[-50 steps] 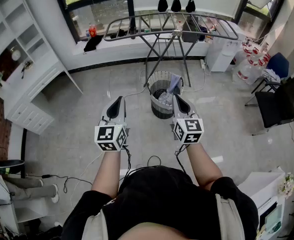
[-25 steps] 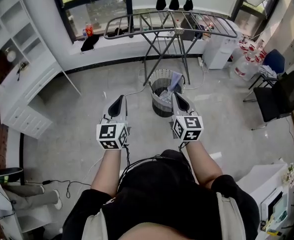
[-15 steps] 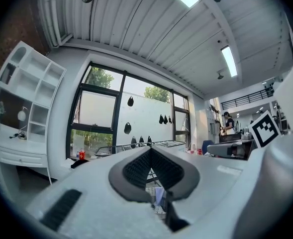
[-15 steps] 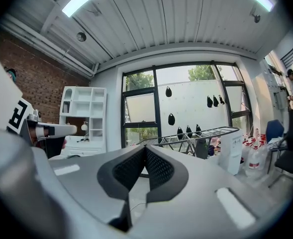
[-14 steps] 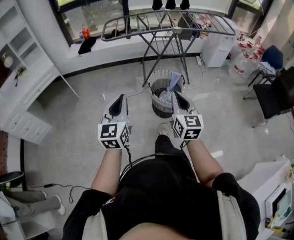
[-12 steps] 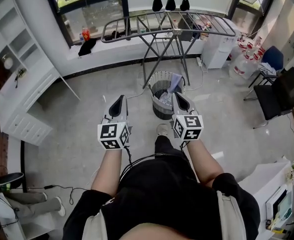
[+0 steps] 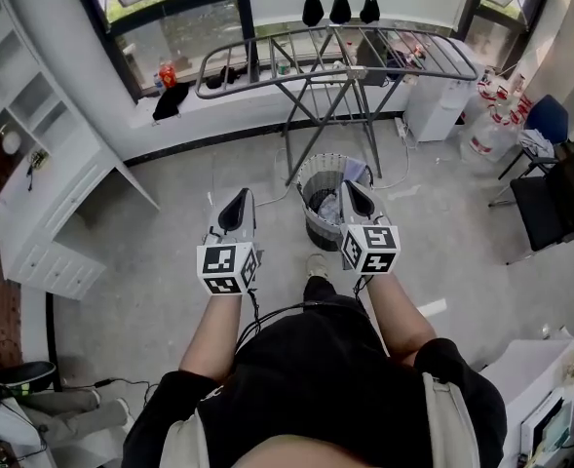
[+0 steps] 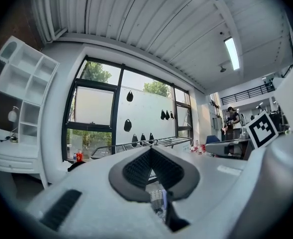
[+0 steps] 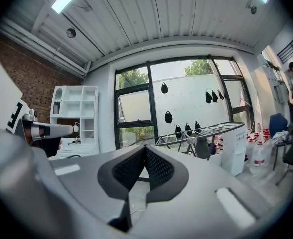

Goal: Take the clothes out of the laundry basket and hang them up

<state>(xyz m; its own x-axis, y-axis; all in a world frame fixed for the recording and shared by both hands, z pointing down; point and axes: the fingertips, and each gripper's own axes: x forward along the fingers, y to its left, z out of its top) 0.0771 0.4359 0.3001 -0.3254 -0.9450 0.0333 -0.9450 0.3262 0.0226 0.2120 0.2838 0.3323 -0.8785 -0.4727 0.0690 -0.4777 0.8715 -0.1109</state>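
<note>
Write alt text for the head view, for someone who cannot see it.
Seen from above, a person holds shut, empty left tongs and right tongs level, near a round wire laundry basket holding clothes. A grey metal drying rack stands beyond it.

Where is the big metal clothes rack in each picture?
Head view: the drying rack is at the top middle, ahead of both grippers.
Left gripper view: the drying rack is low and slightly right of centre, just above the gripper's body.
Right gripper view: the drying rack is right of centre, about halfway down.
Shared landmark: the black shapes hanging just above the rack show in all three views.
</note>
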